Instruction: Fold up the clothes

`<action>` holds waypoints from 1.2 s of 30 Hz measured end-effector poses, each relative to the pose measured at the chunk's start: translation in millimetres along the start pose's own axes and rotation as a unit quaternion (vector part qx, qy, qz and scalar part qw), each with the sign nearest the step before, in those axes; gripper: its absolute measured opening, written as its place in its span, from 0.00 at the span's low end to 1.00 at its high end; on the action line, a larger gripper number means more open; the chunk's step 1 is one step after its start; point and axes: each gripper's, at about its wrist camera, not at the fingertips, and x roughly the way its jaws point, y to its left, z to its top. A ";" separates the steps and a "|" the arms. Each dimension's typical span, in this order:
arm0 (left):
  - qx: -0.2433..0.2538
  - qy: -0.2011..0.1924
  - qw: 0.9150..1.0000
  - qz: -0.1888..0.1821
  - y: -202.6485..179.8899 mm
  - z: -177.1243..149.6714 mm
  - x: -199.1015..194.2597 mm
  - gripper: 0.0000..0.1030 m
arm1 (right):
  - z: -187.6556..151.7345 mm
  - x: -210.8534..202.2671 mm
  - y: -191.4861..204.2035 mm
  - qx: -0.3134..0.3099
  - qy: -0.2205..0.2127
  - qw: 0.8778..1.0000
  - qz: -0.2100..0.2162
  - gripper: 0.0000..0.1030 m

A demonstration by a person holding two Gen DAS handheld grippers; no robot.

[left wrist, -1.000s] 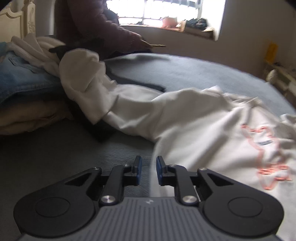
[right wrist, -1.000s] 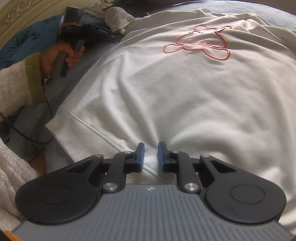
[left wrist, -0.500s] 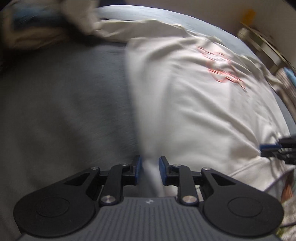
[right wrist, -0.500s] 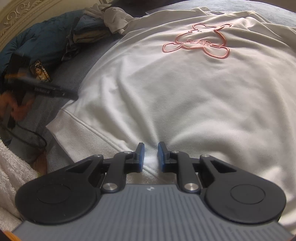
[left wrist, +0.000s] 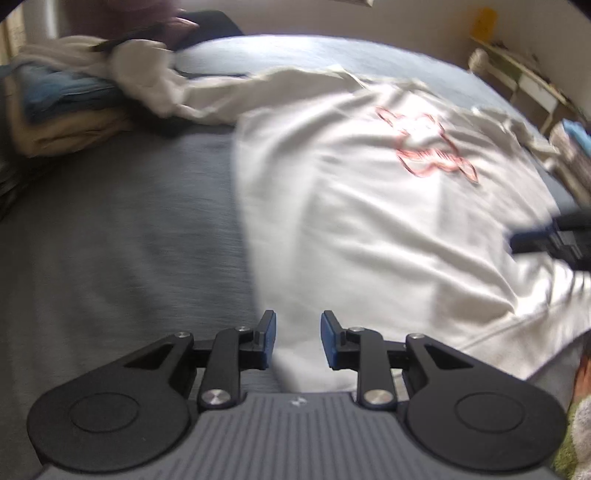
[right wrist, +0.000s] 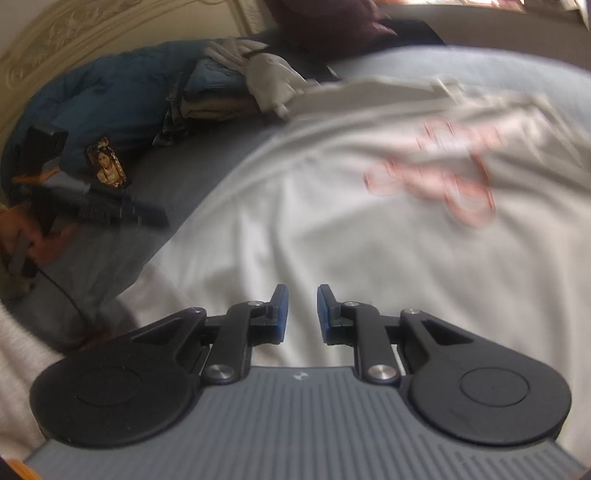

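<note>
A white sweatshirt [left wrist: 369,240] with a pink bear outline [left wrist: 424,147] lies spread on the grey bed cover [left wrist: 129,240]. My left gripper [left wrist: 298,332] hovers over the sweatshirt's left edge near the hem. Its jaws are opening, with nothing pinched between them. In the right wrist view the sweatshirt [right wrist: 369,258] fills the frame. My right gripper [right wrist: 302,310] stands above its lower part, a narrow gap between the pads and no cloth in it. Each gripper shows in the other's view: the right gripper [left wrist: 532,240] at the sweatshirt's right side, the left gripper [right wrist: 147,218] at its left.
A stack of folded clothes [left wrist: 66,110] with a crumpled white garment on top sits at the bed's far left, beside a blue quilt [right wrist: 103,103]. A small portrait picture [right wrist: 107,166] lies on the cover. A person in a dark top [right wrist: 325,18] is at the back. Shelves [left wrist: 524,77] stand far right.
The left gripper swung from facing the clothes pile to the sweatshirt's left edge, and its jaws widened. The right gripper lifted and now sees more of the bed's far end.
</note>
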 end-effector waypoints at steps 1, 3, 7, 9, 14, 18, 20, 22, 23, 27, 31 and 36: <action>0.002 0.004 1.000 -0.002 -6.1 -0.2 3.1 0.27 | 6.2 8.7 3.1 -0.009 0.002 1.000 0.001 0.16; -0.006 0.010 1.000 -0.003 -11.7 -2.1 7.1 0.27 | 9.8 17.0 9.2 -0.017 0.007 1.000 0.001 0.16; -0.066 0.014 0.998 -0.003 9.9 -22.1 -7.4 0.44 | -3.0 4.5 4.1 0.016 -0.005 1.000 0.002 0.17; -0.100 0.013 0.995 -0.003 24.9 -32.7 -15.8 0.54 | -18.0 -14.9 -16.4 0.075 -0.020 0.997 -0.014 0.18; -0.186 0.005 0.982 -0.028 63.0 -24.3 0.8 0.59 | -53.3 -75.6 -82.2 0.228 -0.087 0.966 -0.085 0.30; -0.218 -0.021 0.974 -0.050 76.6 1.5 21.4 0.59 | -78.6 -120.3 -142.4 0.330 -0.130 0.921 -0.163 0.44; -0.218 -0.031 0.974 -0.055 77.8 12.4 31.3 0.59 | -91.0 -134.7 -172.6 0.379 -0.139 0.896 -0.186 0.45; -0.219 -0.037 0.973 -0.060 78.5 22.4 41.9 0.56 | -101.0 -133.9 -197.4 0.423 -0.139 0.877 -0.180 0.46; -0.219 -0.040 0.973 -0.062 78.6 26.4 47.0 0.56 | -106.0 -132.8 -209.5 0.444 -0.138 0.868 -0.175 0.46; -0.223 -0.051 0.972 -0.057 75.2 33.8 55.0 0.44 | -110.5 -117.1 -231.9 0.481 -0.131 0.854 -0.150 0.47; -0.226 -0.050 0.972 -0.043 71.6 34.1 56.1 0.20 | -106.0 -99.5 -235.3 0.480 -0.115 0.857 -0.147 0.33; -0.182 -0.064 0.981 0.006 50.3 36.0 50.8 0.04 | -99.5 -94.5 -222.9 0.449 -0.104 0.865 -0.198 0.02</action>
